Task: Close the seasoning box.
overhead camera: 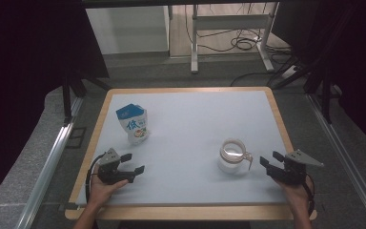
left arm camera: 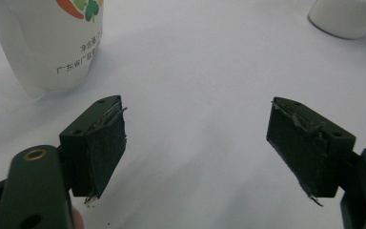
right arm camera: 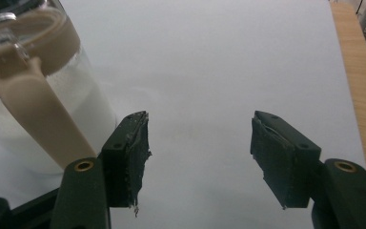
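One jug (overhead camera: pixel 232 156) (white inside, tan handle) stands just left of the right gripper (overhead camera: pixel 268 162); one pouch (overhead camera: pixel 133 124) stands beyond the left gripper (overhead camera: pixel 134 163). Both grippers gape, grasping nothing.

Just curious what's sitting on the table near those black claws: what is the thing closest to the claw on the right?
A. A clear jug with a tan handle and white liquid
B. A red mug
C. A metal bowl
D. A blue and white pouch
A: the jug, clear with a tan handle and white liquid inside, stands just left of the right gripper; the pouch is across the table, nearer the left gripper.
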{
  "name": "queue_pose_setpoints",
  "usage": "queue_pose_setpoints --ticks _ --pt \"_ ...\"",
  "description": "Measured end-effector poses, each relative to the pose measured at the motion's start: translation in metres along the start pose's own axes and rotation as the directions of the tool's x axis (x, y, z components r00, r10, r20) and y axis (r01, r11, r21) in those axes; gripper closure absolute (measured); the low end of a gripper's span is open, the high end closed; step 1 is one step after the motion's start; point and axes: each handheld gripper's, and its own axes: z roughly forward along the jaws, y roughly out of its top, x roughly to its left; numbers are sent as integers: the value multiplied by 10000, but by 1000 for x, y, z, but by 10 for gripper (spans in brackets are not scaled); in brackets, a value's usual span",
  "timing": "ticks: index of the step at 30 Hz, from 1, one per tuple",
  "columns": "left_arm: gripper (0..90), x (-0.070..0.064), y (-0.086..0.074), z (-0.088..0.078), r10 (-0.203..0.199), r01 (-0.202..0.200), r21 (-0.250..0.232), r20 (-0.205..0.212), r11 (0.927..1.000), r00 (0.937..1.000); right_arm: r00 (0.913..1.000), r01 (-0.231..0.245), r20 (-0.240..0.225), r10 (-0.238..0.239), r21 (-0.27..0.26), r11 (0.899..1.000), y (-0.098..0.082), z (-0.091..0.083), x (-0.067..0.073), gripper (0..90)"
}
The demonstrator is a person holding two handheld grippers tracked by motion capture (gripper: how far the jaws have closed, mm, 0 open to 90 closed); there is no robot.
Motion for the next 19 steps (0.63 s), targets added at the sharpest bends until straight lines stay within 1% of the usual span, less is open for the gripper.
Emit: queue_pose_setpoints --ticks 3,7,19 --pt "210 -1 0 1 29 -29 42 17 10000 10000 10000 -15 -44 16 280 9996 -2 4 0 375" --pt "210 -1 0 1 53 -53 74 35 10000 10000 9998 174 85 -179 565 9983 -4 8 1 365" --pt "210 -2 0 1 110 -110 64 23 9999 9999 9997 228 51 -230 410 9989 -1 6 3 365"
